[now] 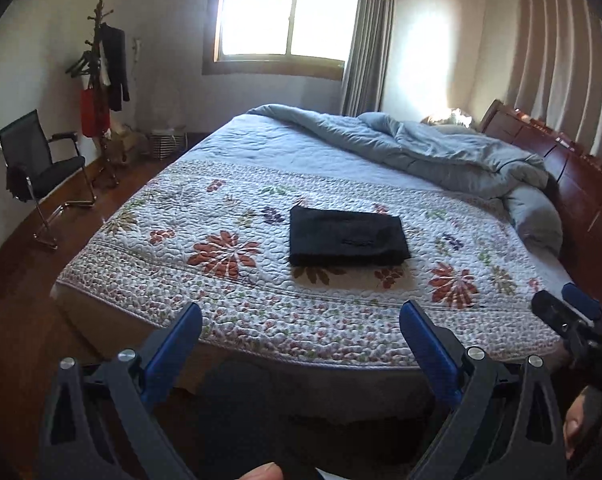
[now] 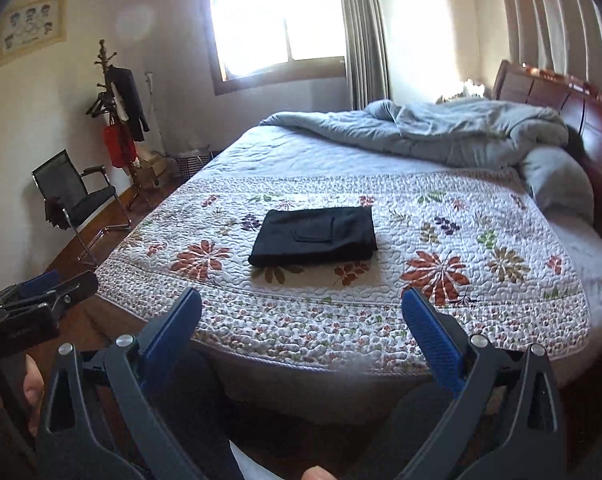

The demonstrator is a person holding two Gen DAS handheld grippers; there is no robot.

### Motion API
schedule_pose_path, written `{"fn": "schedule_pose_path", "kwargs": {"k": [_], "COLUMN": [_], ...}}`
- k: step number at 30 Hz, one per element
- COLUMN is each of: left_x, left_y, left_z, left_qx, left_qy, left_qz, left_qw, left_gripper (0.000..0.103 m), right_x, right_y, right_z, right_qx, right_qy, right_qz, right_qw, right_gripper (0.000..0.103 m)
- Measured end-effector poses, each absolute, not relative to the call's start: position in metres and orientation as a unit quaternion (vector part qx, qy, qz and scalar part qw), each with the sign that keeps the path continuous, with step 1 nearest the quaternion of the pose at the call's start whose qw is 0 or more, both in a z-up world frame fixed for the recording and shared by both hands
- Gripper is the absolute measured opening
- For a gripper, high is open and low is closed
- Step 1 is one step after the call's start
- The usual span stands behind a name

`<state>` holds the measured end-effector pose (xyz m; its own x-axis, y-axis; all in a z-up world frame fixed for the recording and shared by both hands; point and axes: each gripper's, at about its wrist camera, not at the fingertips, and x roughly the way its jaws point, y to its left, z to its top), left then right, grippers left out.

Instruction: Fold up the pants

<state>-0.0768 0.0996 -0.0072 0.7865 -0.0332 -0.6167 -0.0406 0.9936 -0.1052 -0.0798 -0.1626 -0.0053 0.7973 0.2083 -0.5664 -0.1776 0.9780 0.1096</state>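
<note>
Your left gripper [image 1: 301, 312] and right gripper [image 2: 301, 300] hang side by side off the near edge of the bed [image 1: 341, 364], blue fingers spread wide and holding nothing. Well beyond them, the black pants [image 1: 347, 236] lie folded into a neat rectangle on the floral quilt [image 2: 481, 292]. A rumpled grey duvet [image 2: 441, 132] is heaped at the far right, against the wooden headboard [image 2: 549, 92].
</note>
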Motion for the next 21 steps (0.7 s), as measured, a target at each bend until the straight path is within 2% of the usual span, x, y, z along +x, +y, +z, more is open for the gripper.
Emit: {"fn": "schedule_pose_path", "kwargs": {"k": [8,21], "left_x": [-0.107,-0.09], "left_y": [0.09,0.088], "left_z": [0.011,0.014], "left_qx": [-0.057,-0.05], "left_qy": [0.303,0.307], "left_qz": [-0.004,0.022], "left_qw": [0.951,0.95], "left_gripper": [0.099,0.099], "right_x": [-0.108,-0.089], "right_y": [-0.152,-0.155], "right_z": [0.007,0.001], "right_qx": [0.011,0.012], "right_qy": [0.298,0.319], "right_qz": [0.105,0.112], "right_qw": [0.949,0.941], "right_gripper": [0.1,0.1]}}
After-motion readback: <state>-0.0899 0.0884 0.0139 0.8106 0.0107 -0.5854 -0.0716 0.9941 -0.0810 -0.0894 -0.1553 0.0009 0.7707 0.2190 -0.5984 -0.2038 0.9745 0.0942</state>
